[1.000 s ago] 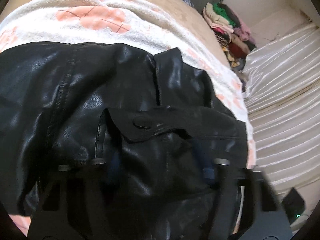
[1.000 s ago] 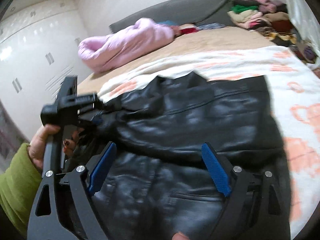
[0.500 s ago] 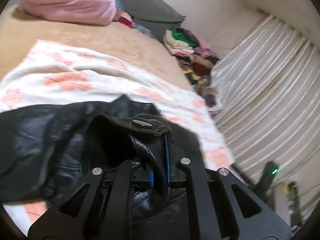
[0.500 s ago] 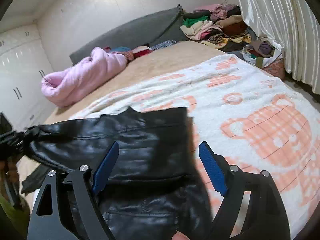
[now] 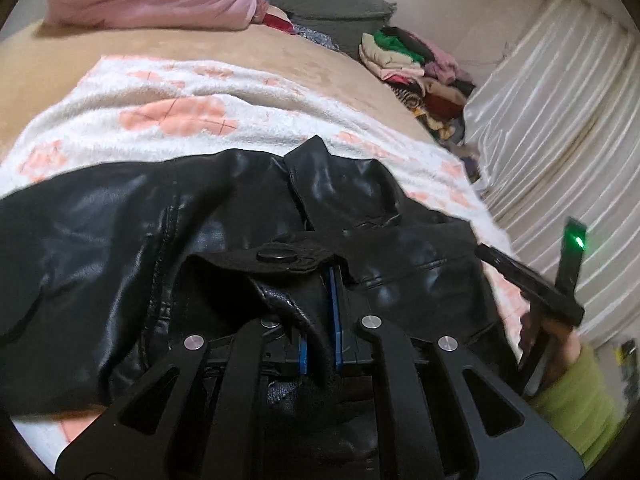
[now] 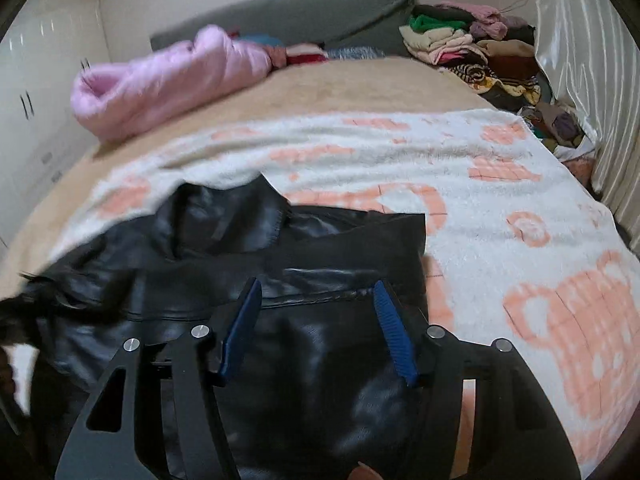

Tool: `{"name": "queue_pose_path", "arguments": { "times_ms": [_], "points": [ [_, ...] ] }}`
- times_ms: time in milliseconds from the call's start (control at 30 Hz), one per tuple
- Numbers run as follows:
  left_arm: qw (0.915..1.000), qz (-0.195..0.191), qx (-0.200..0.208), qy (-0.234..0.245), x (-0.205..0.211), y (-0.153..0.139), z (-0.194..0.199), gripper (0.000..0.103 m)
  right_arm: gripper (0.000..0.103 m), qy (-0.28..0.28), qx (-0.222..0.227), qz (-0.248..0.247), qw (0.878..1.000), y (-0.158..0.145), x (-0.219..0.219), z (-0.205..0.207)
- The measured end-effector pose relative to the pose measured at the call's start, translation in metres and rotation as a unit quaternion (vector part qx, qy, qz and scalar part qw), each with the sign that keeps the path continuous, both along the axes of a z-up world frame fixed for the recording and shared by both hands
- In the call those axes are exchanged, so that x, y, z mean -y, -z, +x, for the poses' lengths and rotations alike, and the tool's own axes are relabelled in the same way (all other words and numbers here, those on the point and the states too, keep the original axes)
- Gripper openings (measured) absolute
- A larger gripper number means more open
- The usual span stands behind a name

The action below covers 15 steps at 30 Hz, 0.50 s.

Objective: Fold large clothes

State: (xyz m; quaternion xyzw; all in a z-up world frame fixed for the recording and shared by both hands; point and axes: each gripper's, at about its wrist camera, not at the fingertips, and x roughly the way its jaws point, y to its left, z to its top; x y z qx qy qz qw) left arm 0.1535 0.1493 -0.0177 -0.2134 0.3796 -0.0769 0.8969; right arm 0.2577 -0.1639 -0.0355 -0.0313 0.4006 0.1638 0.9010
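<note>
A black leather jacket [image 5: 120, 240] lies spread on a white blanket with orange bears [image 5: 180, 120]. My left gripper [image 5: 334, 280] is shut on a fold of the jacket near a snap-button tab [image 5: 278, 257] and holds it raised. In the right wrist view the jacket [image 6: 320, 248] fills the lower left. My right gripper [image 6: 318, 292] hovers over its right-hand part, jaws closing, with a seam of the leather between the blue pads [image 6: 394, 332]; the pads do not press on it. A hand in a green sleeve [image 5: 572, 392] holds that gripper.
A rolled pink quilt [image 6: 160, 80] and a grey cushion [image 6: 300, 12] lie at the bed's head. A pile of folded clothes [image 6: 472, 48] stands at the far right corner beside a pale curtain [image 6: 592, 60]. White wardrobe doors [image 6: 36, 80] stand at the left.
My left gripper shut on the jacket fold and lifted it. My right gripper moved right across the jacket toward its edge, and its jaws narrowed.
</note>
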Motion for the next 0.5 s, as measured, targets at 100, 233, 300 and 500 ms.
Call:
{"name": "queue_pose_path", "arguments": {
  "times_ms": [100,233,300,500],
  "points": [
    [0.9996,0.016,-0.021,-0.009,-0.002,0.011,0.006,0.003,0.051,0.017,-0.045,-0.028,0.998,0.028,0.004,0.021],
    [0.9975,0.045,-0.05,-0.02,-0.003,0.031,0.008,0.007,0.051,0.018,-0.054,-0.027,0.998,0.042,0.011,0.029],
    [0.9966,0.033,-0.071,-0.023,-0.008,0.045,0.011,0.008,0.052,0.017,-0.053,-0.03,0.998,0.045,0.01,0.029],
    [0.9978,0.029,-0.053,-0.025,-0.012,0.023,-0.004,0.035,0.064,0.006,-0.024,-0.003,1.0,0.013,0.01,-0.001]
  ]
}}
